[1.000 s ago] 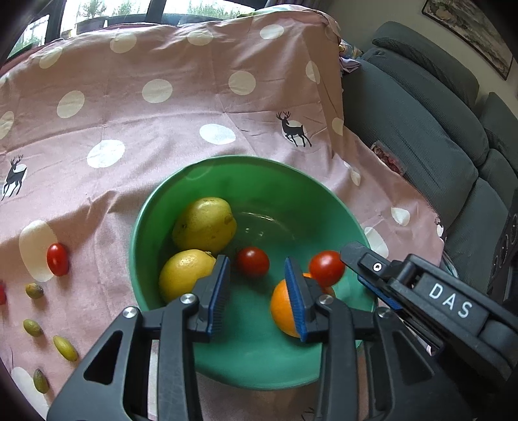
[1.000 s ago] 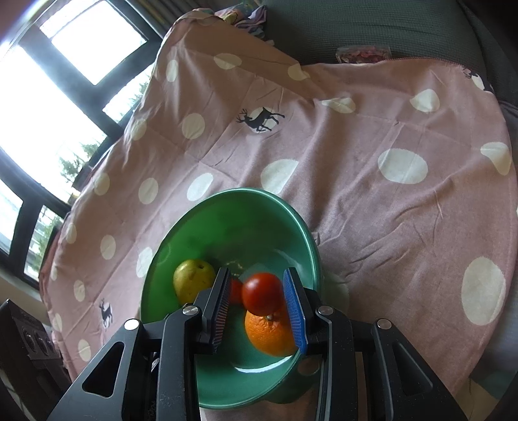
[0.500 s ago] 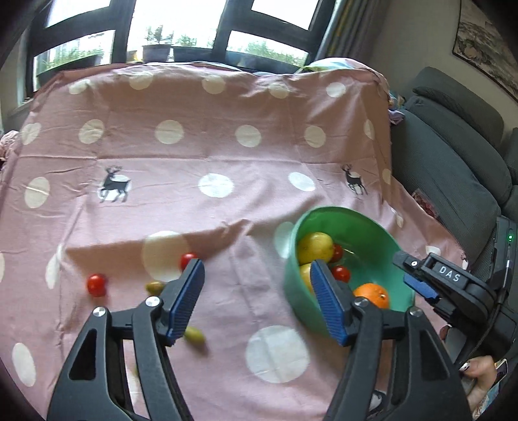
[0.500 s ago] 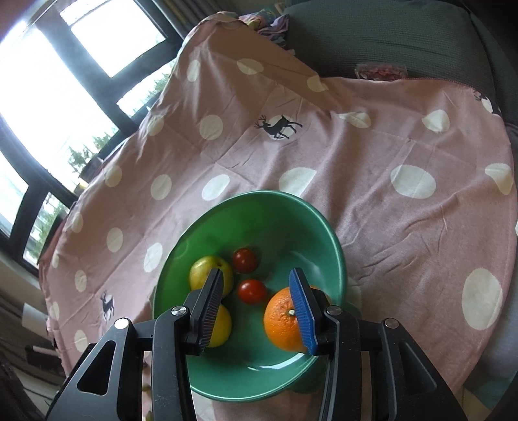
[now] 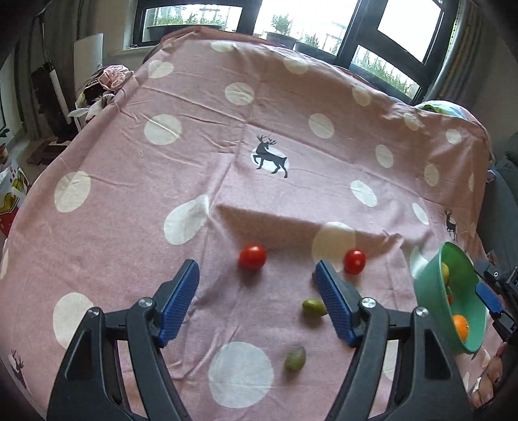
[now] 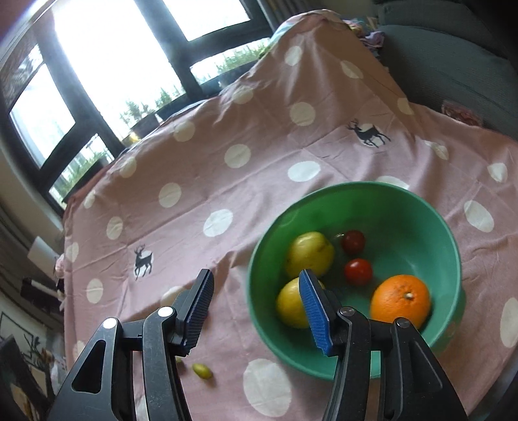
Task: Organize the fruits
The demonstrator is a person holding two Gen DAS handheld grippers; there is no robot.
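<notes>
A green bowl (image 6: pixel 417 207) sits on the pink dotted cloth and holds two yellow fruits (image 6: pixel 309 252), two small tomatoes (image 6: pixel 357 271) and an orange (image 6: pixel 400 299). The bowl also shows at the right edge of the left wrist view (image 5: pixel 430 288). My left gripper (image 5: pixel 255 302) is open and empty above the cloth. Two loose tomatoes (image 5: pixel 252 256) (image 5: pixel 354 261) lie just beyond it, and two green olive-like fruits (image 5: pixel 313 307) (image 5: pixel 295 358) lie near its right finger. My right gripper (image 6: pixel 255 312) is open and empty, its right finger over the bowl's near-left rim.
A small green fruit (image 6: pixel 202 370) lies on the cloth in front of the bowl. A grey sofa (image 6: pixel 453 55) stands beyond the table's far right. Windows (image 5: pixel 291 19) run along the far side. Clutter (image 5: pixel 106 77) sits past the left table edge.
My left gripper swung left from over the bowl to the loose fruit and opened wide. My right gripper dropped its tomato into the bowl, opened wider and drew back to the left.
</notes>
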